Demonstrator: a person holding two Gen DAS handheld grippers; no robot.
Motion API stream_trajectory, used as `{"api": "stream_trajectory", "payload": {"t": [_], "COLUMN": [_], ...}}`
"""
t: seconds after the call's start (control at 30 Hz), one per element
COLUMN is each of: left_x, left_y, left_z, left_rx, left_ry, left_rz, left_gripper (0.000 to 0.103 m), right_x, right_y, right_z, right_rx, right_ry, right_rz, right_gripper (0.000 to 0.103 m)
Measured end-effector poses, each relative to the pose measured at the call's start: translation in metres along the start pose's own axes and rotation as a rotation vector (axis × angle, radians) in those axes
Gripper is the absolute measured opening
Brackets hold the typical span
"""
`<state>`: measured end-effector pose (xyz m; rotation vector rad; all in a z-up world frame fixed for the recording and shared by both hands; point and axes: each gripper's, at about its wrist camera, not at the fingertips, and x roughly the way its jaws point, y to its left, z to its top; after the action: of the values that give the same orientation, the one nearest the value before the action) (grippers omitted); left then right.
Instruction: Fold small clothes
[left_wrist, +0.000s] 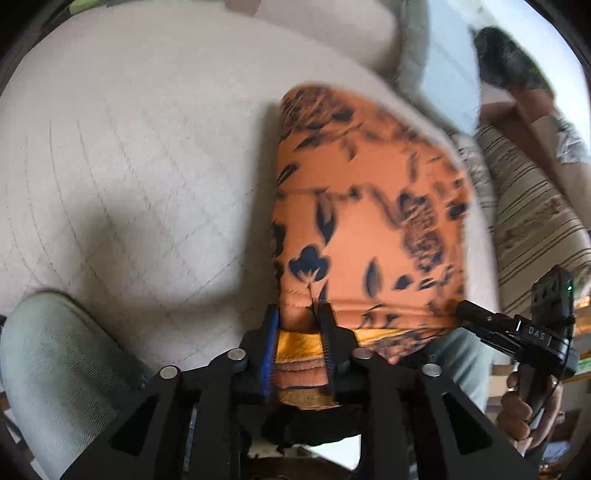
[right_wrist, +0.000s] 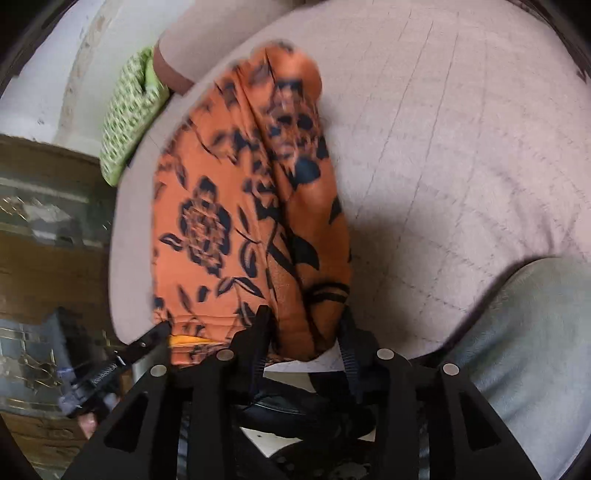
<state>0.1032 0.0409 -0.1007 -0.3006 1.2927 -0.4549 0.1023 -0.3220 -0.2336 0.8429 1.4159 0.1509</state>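
Here both grippers, left gripper (left_wrist: 298, 325) and right gripper (right_wrist: 304, 328), pinch the blurred orange garment (left_wrist: 369, 206)

The left gripper (left_wrist: 298, 332) is matte black, with blue pads lining its jaws and round silver pins behind them. The right gripper (right_wrist: 306, 332) has black ribbed pads; pale grey-green trousers (right_wrist: 535, 350) show beside its jaws.

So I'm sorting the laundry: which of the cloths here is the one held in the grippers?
The orange cloth with dark flowers, its hem pinched by the left gripper and right gripper. The green patterned cloth lies untouched at the bed's edge.
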Motion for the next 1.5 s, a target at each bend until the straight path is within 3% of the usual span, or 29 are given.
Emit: {"api": "stream_trajectory", "payload": {"t": [0.07, 0.13, 0.3, 0.47, 0.63, 0.67, 0.7, 0.73, 0.8, 0.83, 0.93, 1.03, 1.1, 1.2, 1.27, 1.3, 1.33, 1.4, 1.5], "left_x": [-0.020, -0.031, -0.030, 0.011, 0.068, 0.080, 0.090, 0.095, 0.090, 0.084, 0.089, 0.111, 0.114, 0.091, 0.073, 0.064, 0.059, 0.055, 0.061], "left_y": [-0.005, -0.008, -0.009, 0.000, 0.004, 0.006, 0.010, 0.015, 0.021, 0.021, 0.029, 0.041, 0.048, 0.049, 0.048, 0.048, 0.046, 0.037, 0.036], "left_z": [0.005, 0.012, 0.054, 0.121, 0.158, 0.162, 0.164, 0.165, 0.163, 0.161, 0.156, 0.152, 0.146, 0.131, 0.122, 0.116, 0.110, 0.095, 0.080], "left_rx": [0.032, 0.054, 0.043, -0.042, -0.102, -0.114, -0.139, -0.175, -0.223, -0.210, -0.209, -0.212, -0.245, -0.219, -0.201, -0.202, -0.197, -0.169, -0.141], "left_ry": [-0.062, -0.085, -0.088, -0.052, -0.002, 0.009, 0.016, 0.023, -0.012, -0.040, -0.033, 0.016, 0.055, -0.018, -0.068, -0.094, -0.107, -0.099, -0.058], "left_rz": [0.006, 0.017, -0.001, -0.031, -0.046, -0.044, -0.050, -0.069, -0.097, -0.097, -0.069, 0.030, 0.010, -0.008, -0.017, -0.027, -0.038, -0.066, -0.086], "left_gripper": [0.037, 0.046, 0.047, 0.047, 0.047, 0.047, 0.047, 0.044, 0.025, 0.003, 0.000, 0.000, 0.000, 0.011, 0.045, 0.050, 0.051, 0.051, 0.052], "right_x": [-0.022, -0.037, -0.042, -0.016, 0.028, 0.036, 0.047, 0.051, 0.041, 0.041, 0.027, 0.057, 0.072, 0.042, 0.014, 0.002, -0.008, -0.023, -0.020], "right_y": [0.010, 0.024, 0.052, 0.046, 0.033, 0.028, 0.022, 0.018, 0.013, 0.013, 0.021, 0.017, 0.009, 0.015, 0.018, 0.016, 0.013, 0.006, -0.006], "right_z": [0.005, 0.012, 0.047, 0.106, 0.157, 0.163, 0.168, 0.170, 0.166, 0.166, 0.157, 0.163, 0.165, 0.152, 0.135, 0.127, 0.119, 0.104, 0.088], "right_rx": [-0.049, -0.098, -0.203, -0.194, -0.135, -0.122, -0.102, -0.092, -0.070, -0.070, -0.134, -0.151, -0.120, -0.113, -0.130, -0.129, -0.124, -0.125, -0.124], "right_ry": [-0.074, -0.133, -0.205, -0.159, -0.088, -0.063, -0.033, -0.020, -0.044, -0.044, -0.088, -0.045, -0.016, -0.091, -0.152, -0.180, -0.207, -0.238, -0.201], "right_rz": [-0.006, 0.004, 0.054, 0.087, 0.016, 0.024, 0.022, 0.021, 0.066, 0.066, -0.005, -0.107, -0.124, -0.046, -0.002, 0.014, 0.026, 0.037, 0.035], "right_gripper": [0.052, 0.054, 0.053, 0.051, 0.041, 0.038, 0.023, 0.007, 0.007, 0.006, 0.006, 0.006, 0.007, 0.016, 0.043, 0.069, 0.080, 0.081, 0.081]}}
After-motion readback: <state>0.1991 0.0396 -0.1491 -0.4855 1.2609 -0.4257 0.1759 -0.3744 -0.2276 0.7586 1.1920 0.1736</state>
